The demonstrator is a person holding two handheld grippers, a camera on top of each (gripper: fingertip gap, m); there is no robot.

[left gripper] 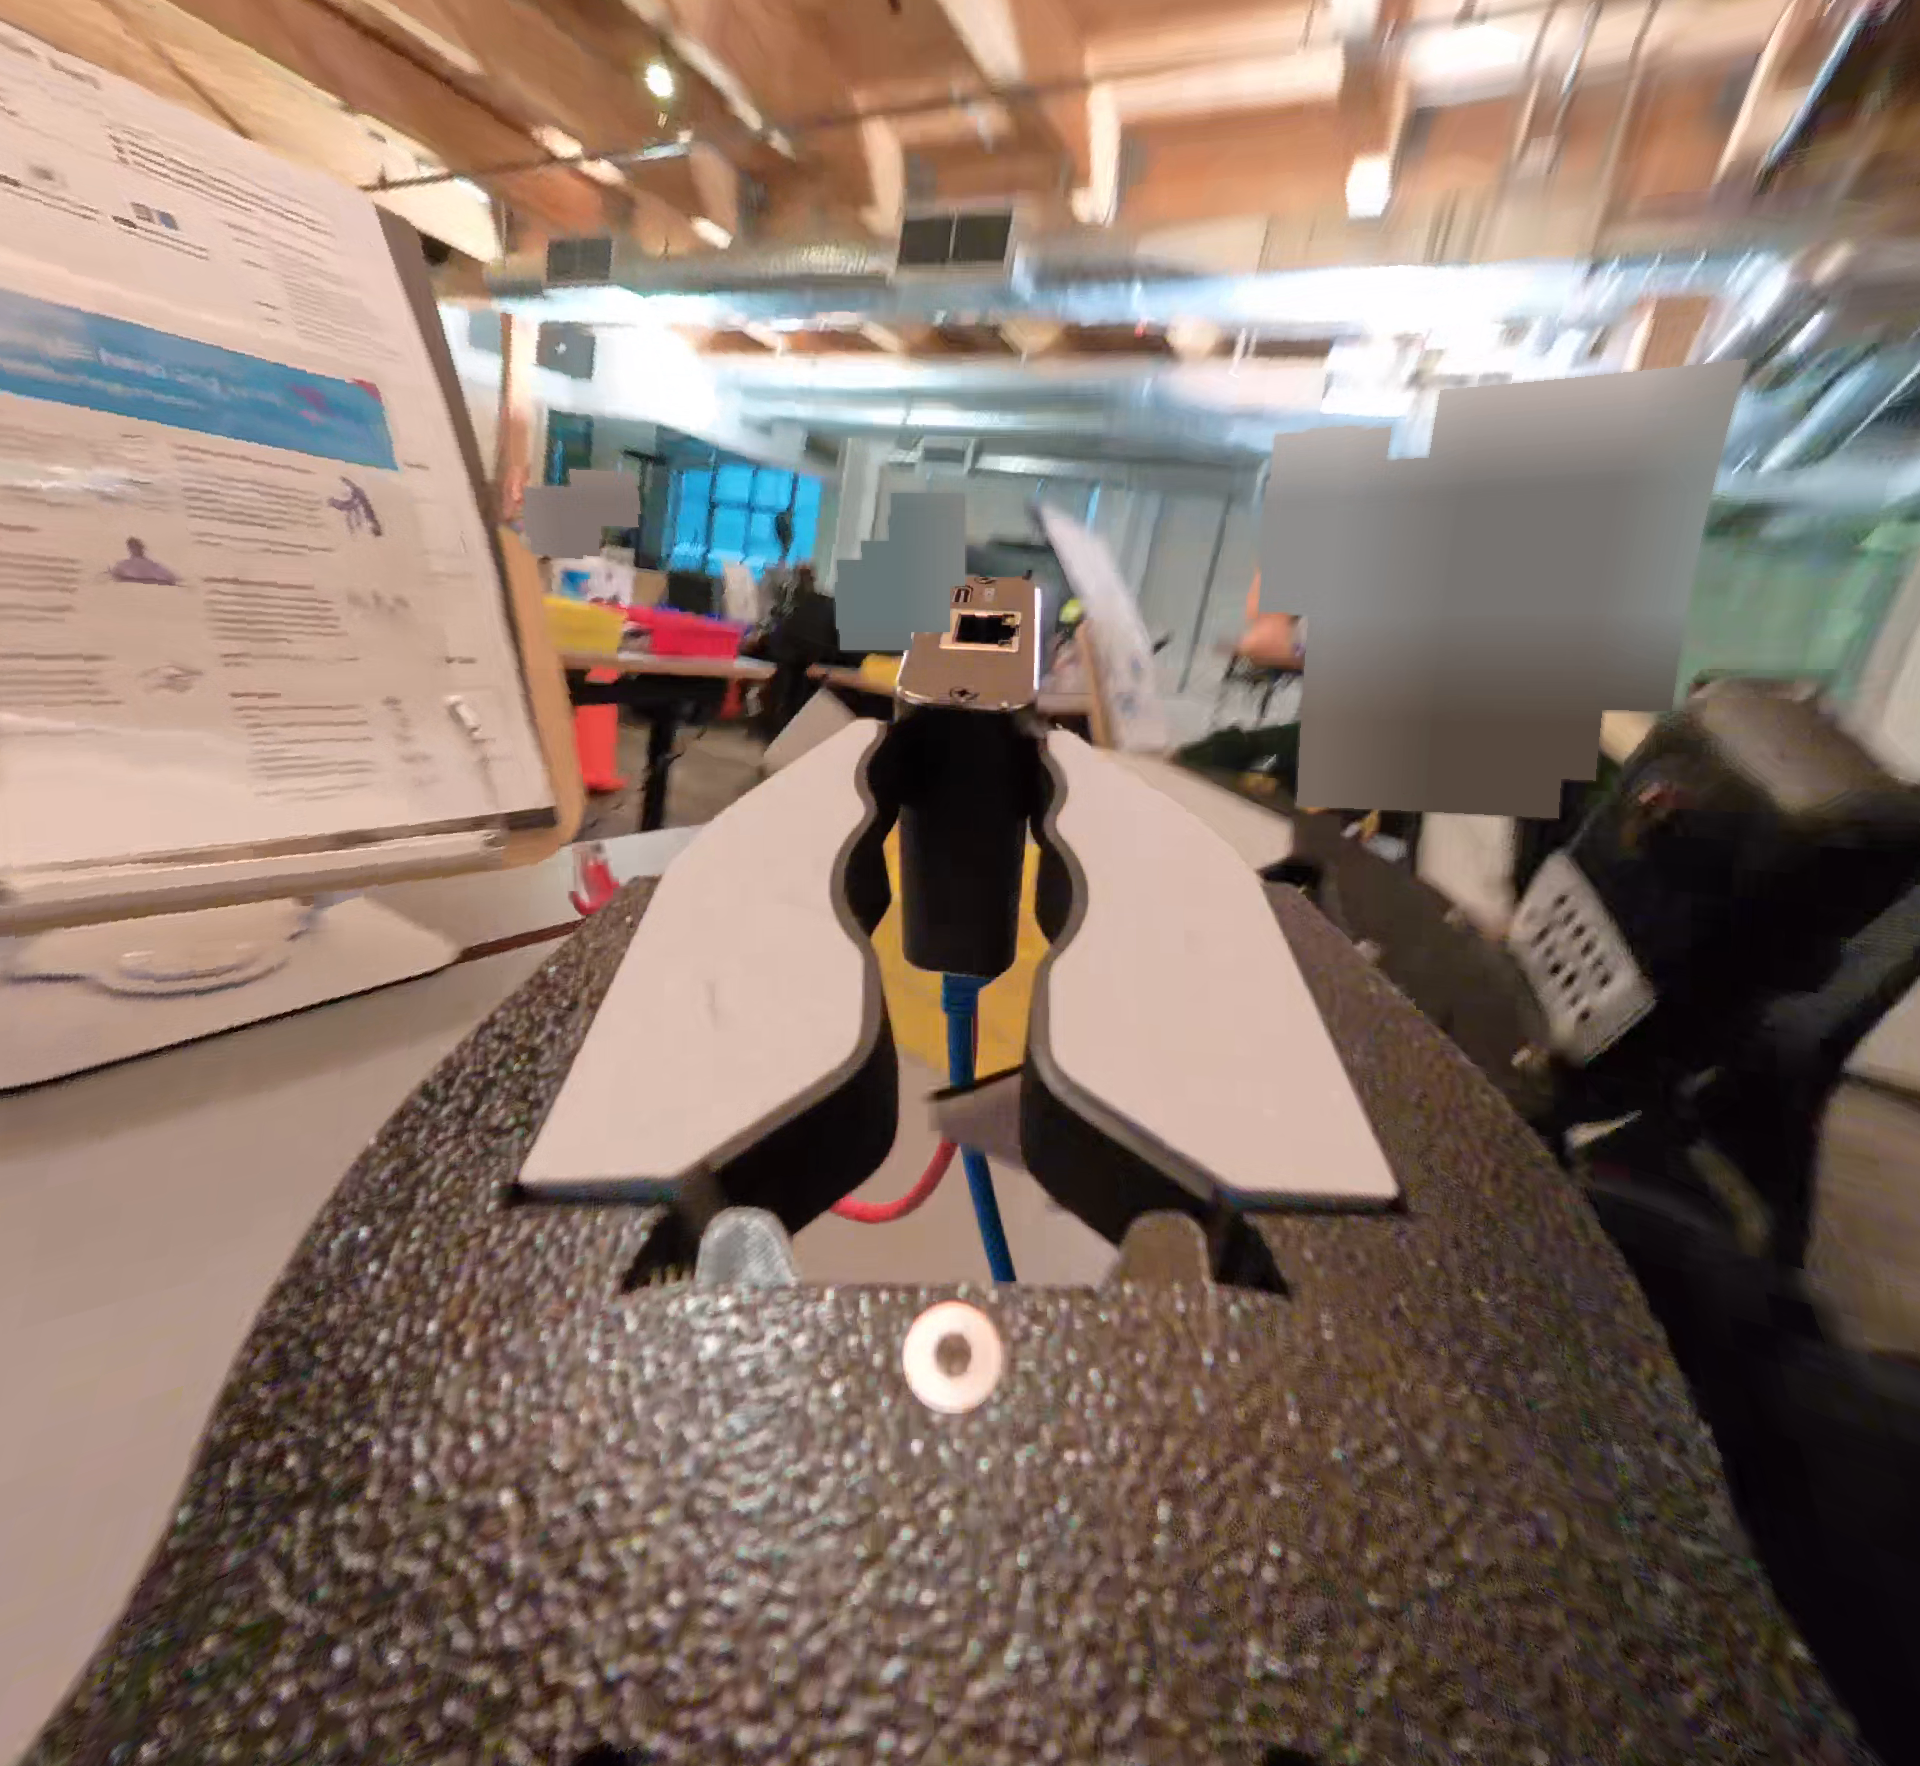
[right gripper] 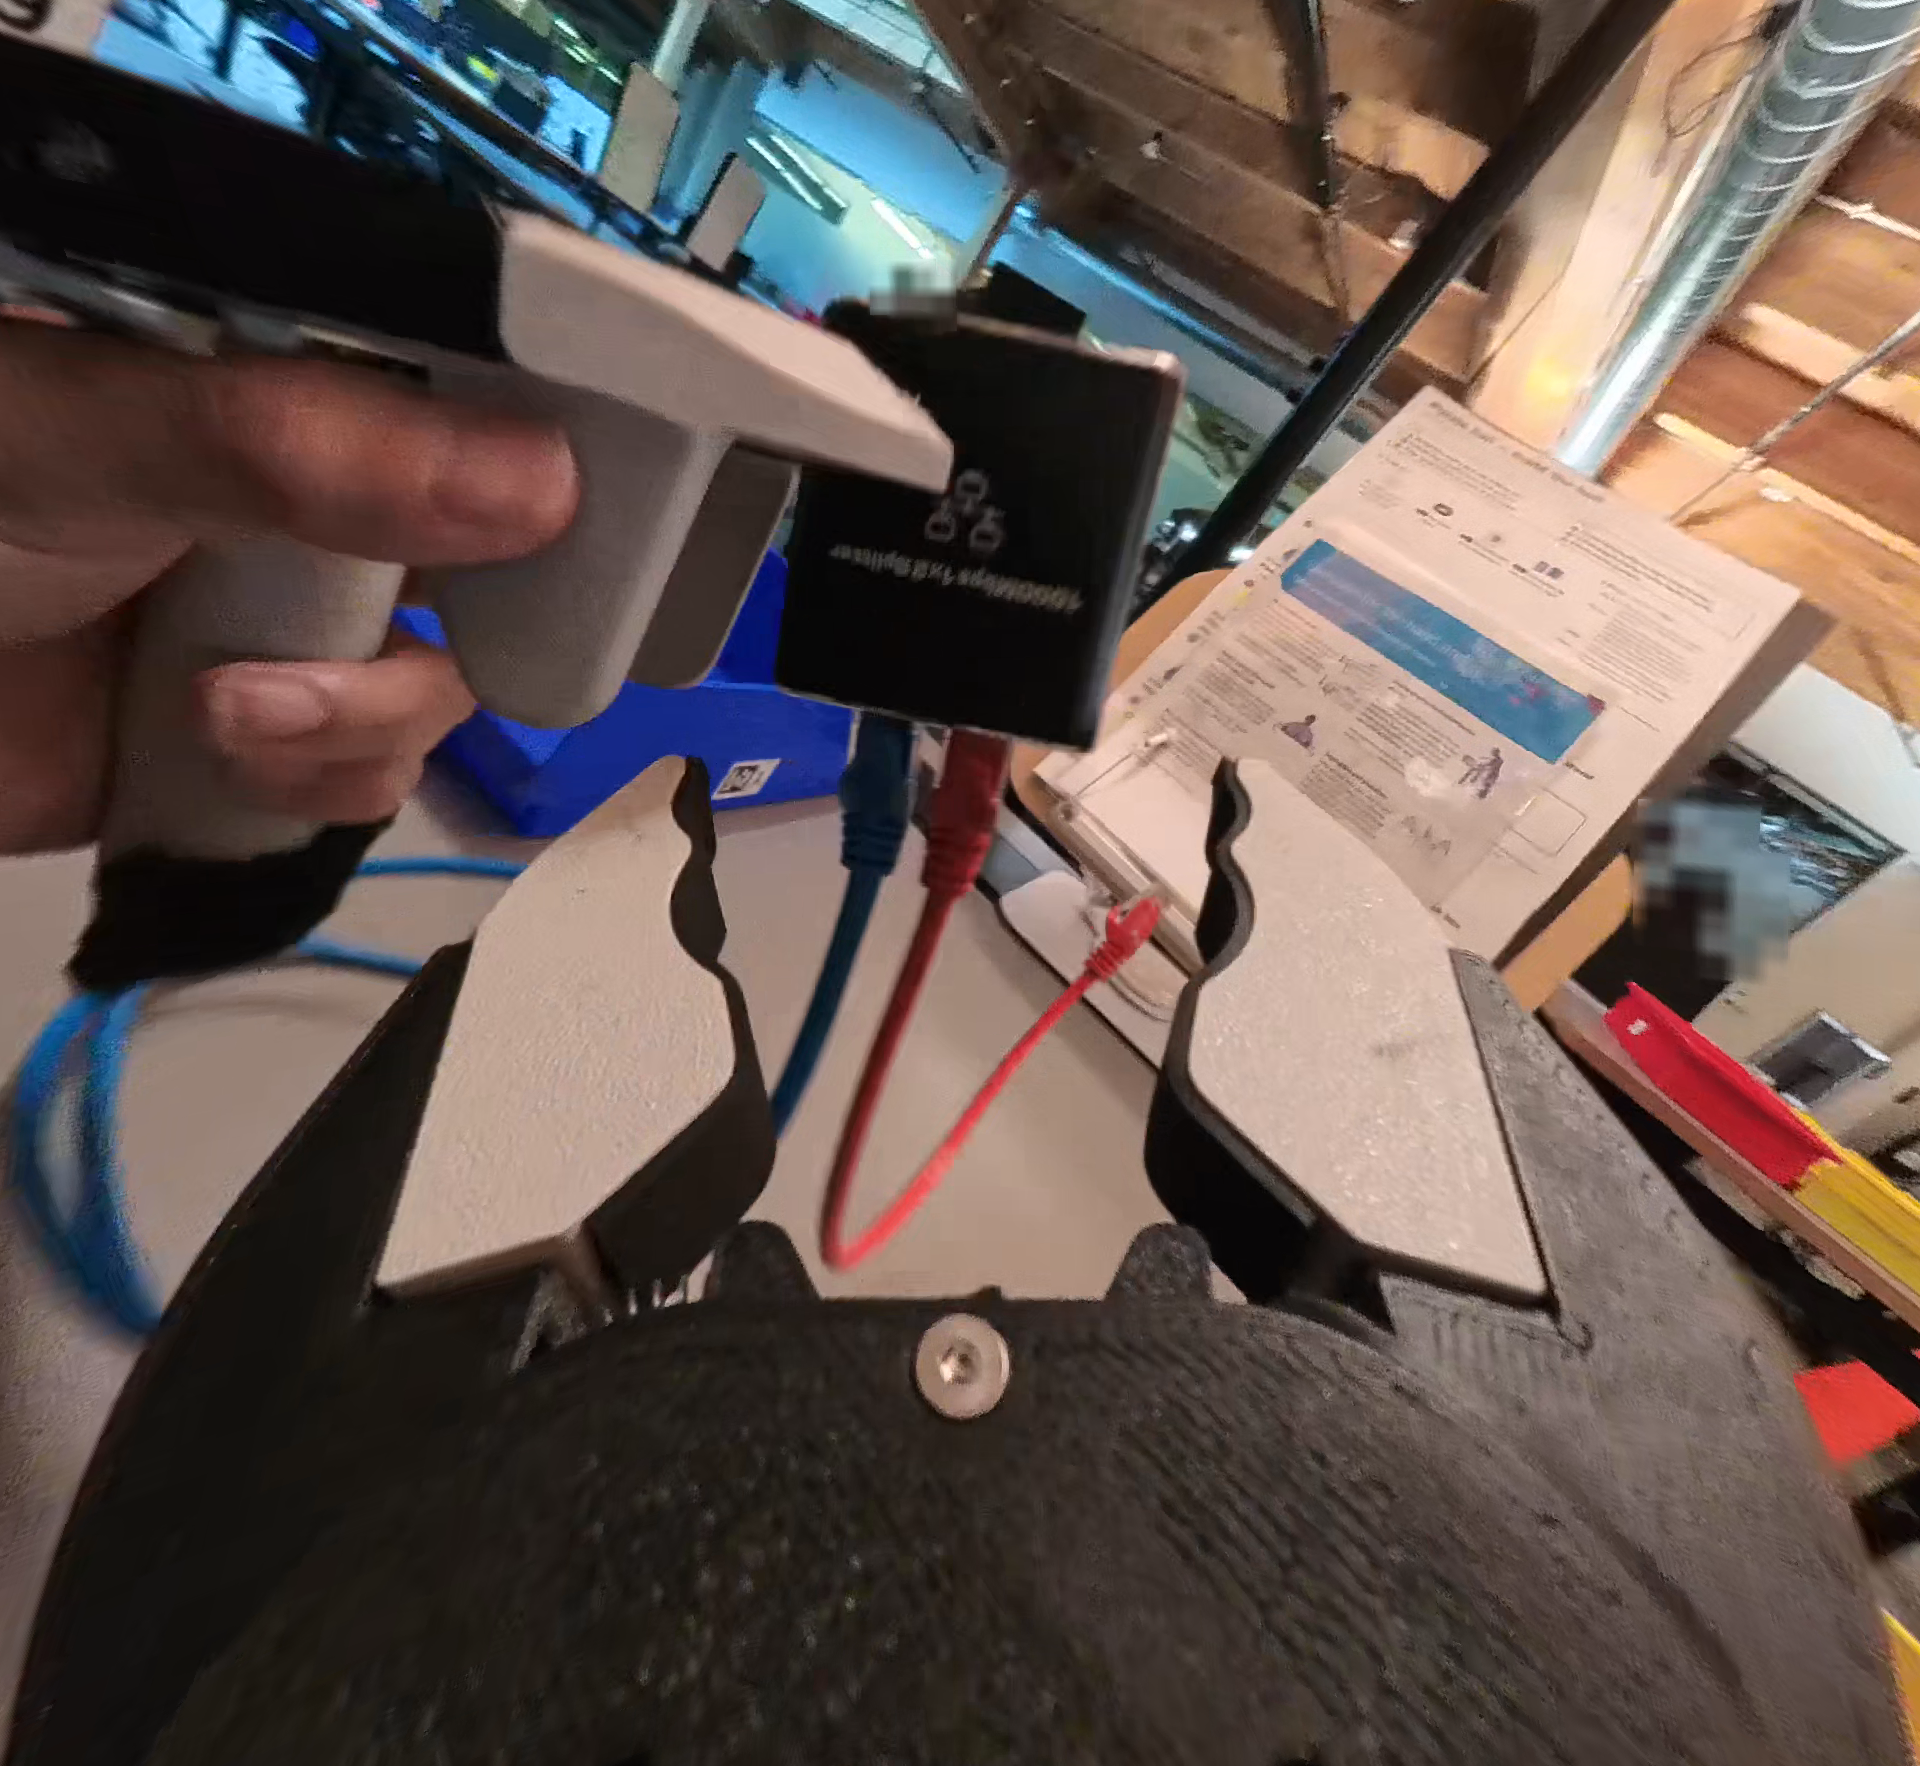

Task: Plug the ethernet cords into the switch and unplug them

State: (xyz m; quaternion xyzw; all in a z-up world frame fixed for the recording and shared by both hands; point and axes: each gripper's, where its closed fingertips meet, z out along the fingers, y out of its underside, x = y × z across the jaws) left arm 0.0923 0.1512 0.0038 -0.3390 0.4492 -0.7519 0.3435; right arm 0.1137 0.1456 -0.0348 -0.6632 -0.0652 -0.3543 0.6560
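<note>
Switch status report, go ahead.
Left gripper shut on switch, held aloft. Right gripper open, empty. Blue cord and red cord plugged in. Nothing blocking.

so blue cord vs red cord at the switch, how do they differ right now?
The blue cord is thicker; the red cord is thin. The blue cord runs left across the table; the red cord loops back, its free plug lying loose near the paper stand. Both are plugged side by side into the bottom of the black switch, which the left tool holds aloft. The right tool is open below them.
</note>
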